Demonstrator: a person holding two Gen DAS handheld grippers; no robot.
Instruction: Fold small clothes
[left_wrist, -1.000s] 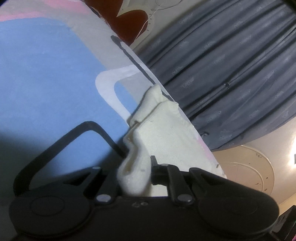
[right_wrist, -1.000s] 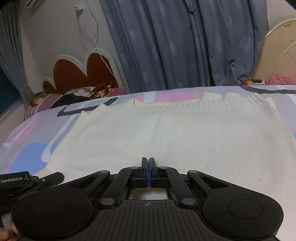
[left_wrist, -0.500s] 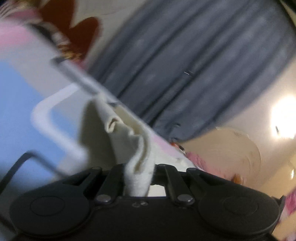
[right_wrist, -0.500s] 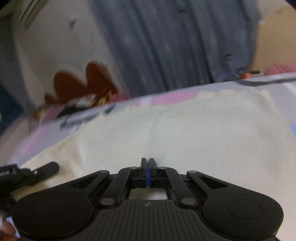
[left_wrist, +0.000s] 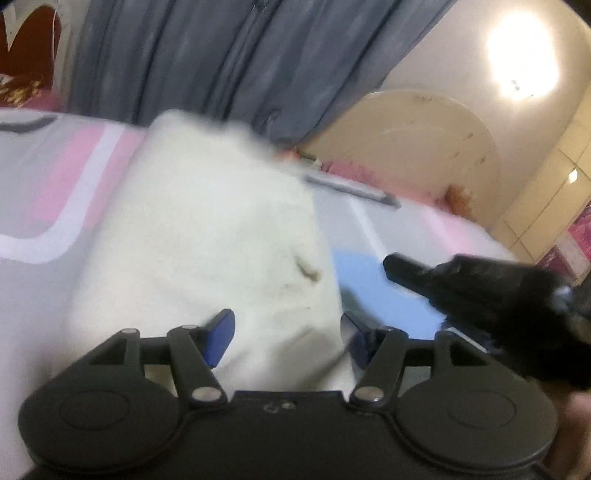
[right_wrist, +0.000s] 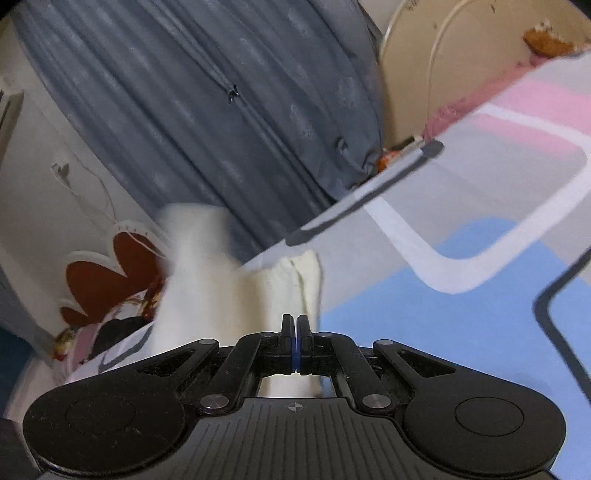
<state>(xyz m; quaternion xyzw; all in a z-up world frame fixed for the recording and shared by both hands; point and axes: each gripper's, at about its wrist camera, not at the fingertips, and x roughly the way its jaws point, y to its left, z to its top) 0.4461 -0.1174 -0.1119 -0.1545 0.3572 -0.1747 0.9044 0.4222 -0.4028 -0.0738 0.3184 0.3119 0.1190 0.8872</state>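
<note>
Swung round from a steep tilt over the blue patch of the bedcover to a more level look across the bed since a second ago, with the cream knit no longer pinched between the blue pads. Left wrist view first: left tongs (left_wrist: 286, 334) opening, pads apart and pressing on nothing, the cream knitted sweater (left_wrist: 207, 236) lying folded over itself on the patterned bedcover (left_wrist: 44, 192), its nearer edge reaching in between the pads but not gripped. Off to the right, blurred, the dark nose of the right tongs (left_wrist: 402, 267) above the blue patch. Grey curtain (left_wrist: 221, 55) behind, a cream rounded footboard (left_wrist: 417, 147) beyond. Right wrist view next: right tongs (right_wrist: 297, 339) closed tight, pads meeting, a fold of the sweater (right_wrist: 221, 291) running up from under them and seemingly caught there, though the pinch point itself is hidden behind the pads. Sweater draped upward and left, blurred at its top, ribbed edge (right_wrist: 299, 269) showing beside the bedcover (right_wrist: 443, 314); red scalloped headboard (right_wrist: 96, 284) far left. Likely light, soft and limp, sagging wherever unsupported, clingy rather than slippery on the pads; best taken at a corner or along the ribbed hem, through both layers, so the fold stays square. Plain cream, fine knit, a small dark fleck near its right edge in the left view.
</note>
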